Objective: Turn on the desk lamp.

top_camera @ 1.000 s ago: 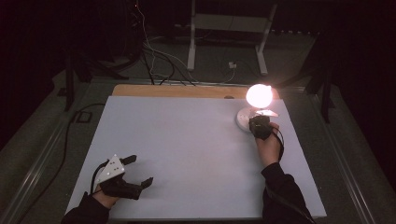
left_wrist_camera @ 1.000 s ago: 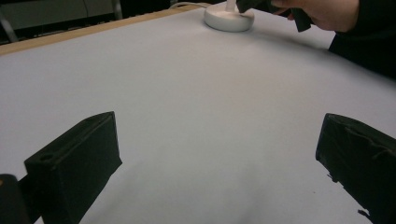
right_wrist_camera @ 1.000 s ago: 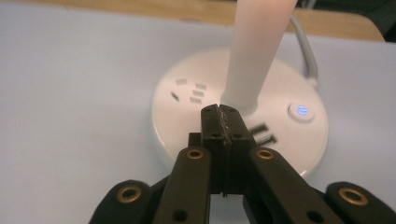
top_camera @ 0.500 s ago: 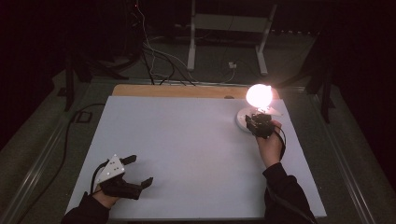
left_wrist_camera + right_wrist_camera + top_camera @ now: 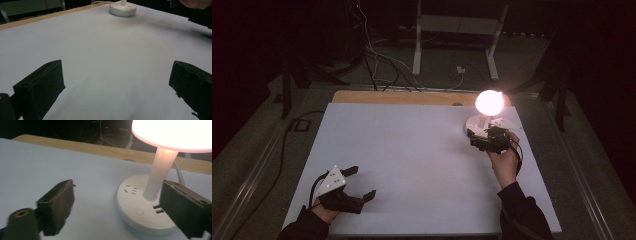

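1. Lamp (image 5: 488, 112): it stands at the upper right of the high view, on the far right part of the white table (image 5: 412, 165), and its round shade (image 5: 172, 132) glows brightly, so the light is on.
2. Judged from that glow, the switching step looks done; what is left, as far as can be told, is for the right gripper (image 5: 486, 140) to draw clear of the base, or to press again if another setting is wanted.
3. The lamp has a white disc base (image 5: 140, 207) with a small round button (image 5: 140, 212) on its near side, socket slots (image 5: 131, 190) on top and two dark ports (image 5: 158, 209) to the right of the button. A slim white stem (image 5: 160, 175) rises from the base to the shade.
4. In the right gripper view the jaws are spread wide, one left of the base and one at its right edge, holding nothing. Whether the right jaw touches the base cannot be told.
5. The left gripper (image 5: 343, 192) rests at the lower left of the high view, well apart from the lamp. Its jaws are spread too, with bare table between them.
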`<action>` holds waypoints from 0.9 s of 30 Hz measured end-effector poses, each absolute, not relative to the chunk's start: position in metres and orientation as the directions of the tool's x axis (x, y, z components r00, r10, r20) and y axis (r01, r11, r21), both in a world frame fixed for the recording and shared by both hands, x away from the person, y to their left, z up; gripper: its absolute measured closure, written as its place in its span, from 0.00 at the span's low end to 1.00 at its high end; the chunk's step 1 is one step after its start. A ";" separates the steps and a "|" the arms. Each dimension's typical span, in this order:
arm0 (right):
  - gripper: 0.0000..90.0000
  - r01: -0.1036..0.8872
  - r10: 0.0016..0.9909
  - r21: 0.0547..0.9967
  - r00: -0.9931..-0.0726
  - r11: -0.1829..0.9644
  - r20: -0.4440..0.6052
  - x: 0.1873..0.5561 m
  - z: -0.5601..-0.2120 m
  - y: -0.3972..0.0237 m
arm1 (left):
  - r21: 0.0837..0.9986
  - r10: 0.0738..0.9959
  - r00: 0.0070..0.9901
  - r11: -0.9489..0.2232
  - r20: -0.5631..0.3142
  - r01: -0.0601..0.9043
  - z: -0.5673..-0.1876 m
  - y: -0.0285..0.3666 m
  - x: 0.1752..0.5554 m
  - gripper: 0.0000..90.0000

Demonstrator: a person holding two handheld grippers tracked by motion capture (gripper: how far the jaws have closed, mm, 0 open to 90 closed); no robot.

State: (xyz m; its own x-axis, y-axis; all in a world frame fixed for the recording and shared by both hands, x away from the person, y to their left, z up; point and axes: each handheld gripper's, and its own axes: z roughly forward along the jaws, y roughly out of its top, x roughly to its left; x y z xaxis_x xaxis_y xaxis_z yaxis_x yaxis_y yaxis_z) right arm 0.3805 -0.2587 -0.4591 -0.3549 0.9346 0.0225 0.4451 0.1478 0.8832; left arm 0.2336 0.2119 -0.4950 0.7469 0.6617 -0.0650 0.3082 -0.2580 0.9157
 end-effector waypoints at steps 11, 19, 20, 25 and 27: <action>0.00 0.458 0.911 0.869 -0.412 0.189 0.019 0.362 -0.460 -0.259 | 0.915 0.659 0.749 -0.259 -0.068 0.311 -0.495 0.212 0.234 0.00; 0.00 0.462 0.897 0.868 -0.440 0.182 0.046 0.345 -0.464 -0.264 | 0.915 0.659 0.749 -0.260 -0.066 0.309 -0.495 0.212 0.233 0.00; 0.00 0.464 0.895 0.867 -0.443 0.182 0.049 0.342 -0.465 -0.264 | 0.914 0.659 0.750 -0.262 -0.065 0.309 -0.495 0.212 0.233 0.00; 0.00 0.472 0.889 0.857 -0.457 0.208 0.036 0.329 -0.471 -0.264 | 0.915 0.659 0.750 -0.261 -0.065 0.308 -0.495 0.212 0.233 0.00; 0.00 0.475 0.886 0.852 -0.463 0.219 0.029 0.322 -0.474 -0.263 | 0.915 0.657 0.752 -0.261 -0.065 0.307 -0.495 0.212 0.233 0.00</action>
